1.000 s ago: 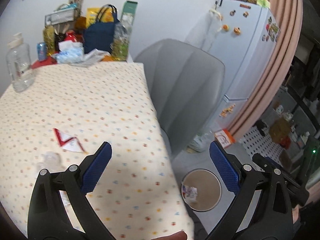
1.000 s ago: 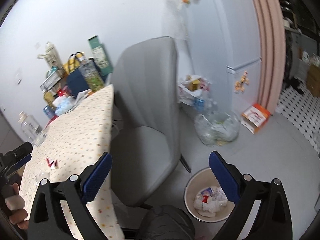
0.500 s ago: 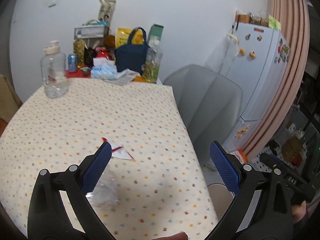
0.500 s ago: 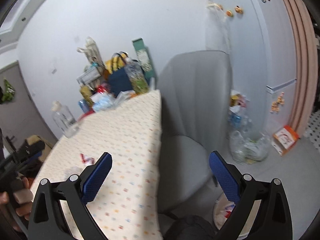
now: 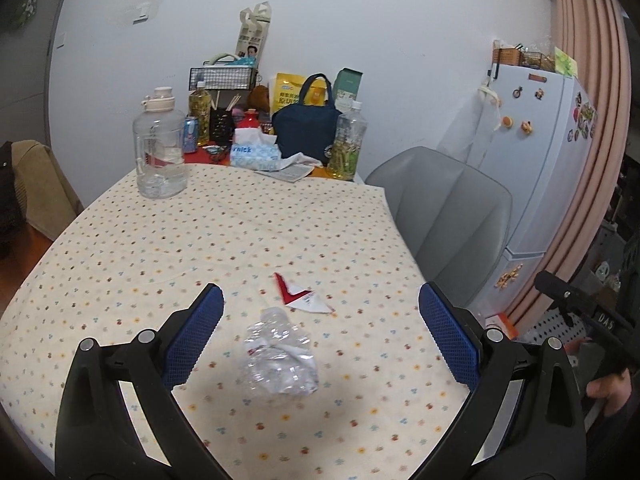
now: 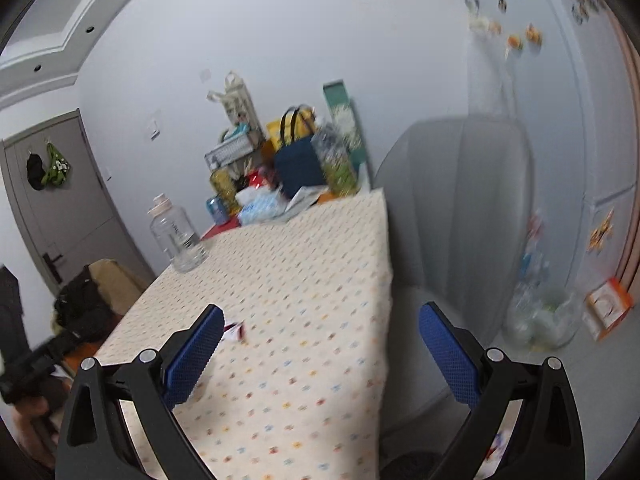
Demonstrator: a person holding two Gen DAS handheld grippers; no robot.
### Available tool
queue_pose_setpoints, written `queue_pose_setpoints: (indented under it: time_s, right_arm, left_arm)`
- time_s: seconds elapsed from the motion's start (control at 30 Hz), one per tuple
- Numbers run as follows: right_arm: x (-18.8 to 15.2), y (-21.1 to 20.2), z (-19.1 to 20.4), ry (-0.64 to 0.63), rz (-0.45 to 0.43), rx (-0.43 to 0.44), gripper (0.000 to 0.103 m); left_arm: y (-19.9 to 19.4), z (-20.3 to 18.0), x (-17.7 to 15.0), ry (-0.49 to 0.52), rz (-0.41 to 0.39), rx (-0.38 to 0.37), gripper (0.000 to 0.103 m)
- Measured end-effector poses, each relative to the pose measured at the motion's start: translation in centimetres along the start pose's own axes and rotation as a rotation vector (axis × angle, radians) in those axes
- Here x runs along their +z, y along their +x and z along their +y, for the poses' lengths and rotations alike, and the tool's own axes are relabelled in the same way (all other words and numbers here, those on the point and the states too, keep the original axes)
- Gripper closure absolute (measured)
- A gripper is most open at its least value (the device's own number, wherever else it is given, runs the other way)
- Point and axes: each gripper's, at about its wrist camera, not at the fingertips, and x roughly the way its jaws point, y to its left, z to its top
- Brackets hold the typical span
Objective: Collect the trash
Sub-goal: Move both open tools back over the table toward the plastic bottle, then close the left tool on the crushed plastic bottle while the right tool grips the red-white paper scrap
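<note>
Cream cloth dotted with small coloured prints covers the bench (image 5: 120, 256), the biggest thing before us, and it runs back to a white wall. Beside its right edge stands a grey padded chair (image 5: 452, 200), with a white fridge (image 5: 532, 152) carrying magnets behind it. At the bench's far end we see a dark blue tote bag (image 5: 306, 132), a clear water jug (image 5: 160, 152) with a pale cap, a tissue pack (image 5: 254, 152) and a bottle (image 5: 350, 140) with greenish contents, all crowded close together. Our left hand-held gripper (image 5: 320, 332) hangs over the near part of the bench with its blue-padded jaws spread wide and nothing between them. Our right hand-held gripper (image 6: 320, 344) is spread just as wide and empty, over the bench's right edge; that view is blurred. The trash lies on the cloth: a crumpled clear plastic wrapper (image 5: 282, 360) sits between the left jaws in that view, apart from both pads, and just beyond it, near but not touching, lies a smaller red-and-white paper scrap (image 5: 302, 296).
</note>
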Motion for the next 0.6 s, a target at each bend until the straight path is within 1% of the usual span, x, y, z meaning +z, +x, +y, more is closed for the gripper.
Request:
queue_pose_setpoints:
  time_s: [0.1, 0.2, 0.3, 0.4, 0.5, 0.6]
  right_arm:
    - [-0.1, 0.6, 0.3, -0.007, 0.026, 0.012, 0.008]
    - [-0.5, 1.0, 1.4, -0.067, 0.038, 0.023, 0.008]
    - [-0.9, 1.4, 2.4, -0.126, 0.044, 0.018, 0.008]
    - [-1.4, 2.2, 2.8, -0.133, 0.068, 0.018, 0.008]
    - [-2.2, 3.4, 3.1, -0.133, 0.113, 0.031, 0.008]
    - [-2.9, 4.2, 3.6, -0.147, 0.137, 0.039, 0.008]
  left_arm:
    - [0.4, 1.4, -0.7, -0.022, 0.023, -0.002, 0.006]
    - [0.9, 2.6, -1.6, -0.031, 0.041, 0.005, 0.006]
    - [1.6, 4.2, -2.6, -0.057, 0.076, 0.011, 0.007]
    - [2.3, 5.5, -3.6, -0.078, 0.11, 0.014, 0.008]
    - [3.2, 6.1, -4.4, -0.088, 0.146, 0.009, 0.008]
    - [4.2, 6.2, -5.2, -0.104, 0.183, -0.015, 0.008]
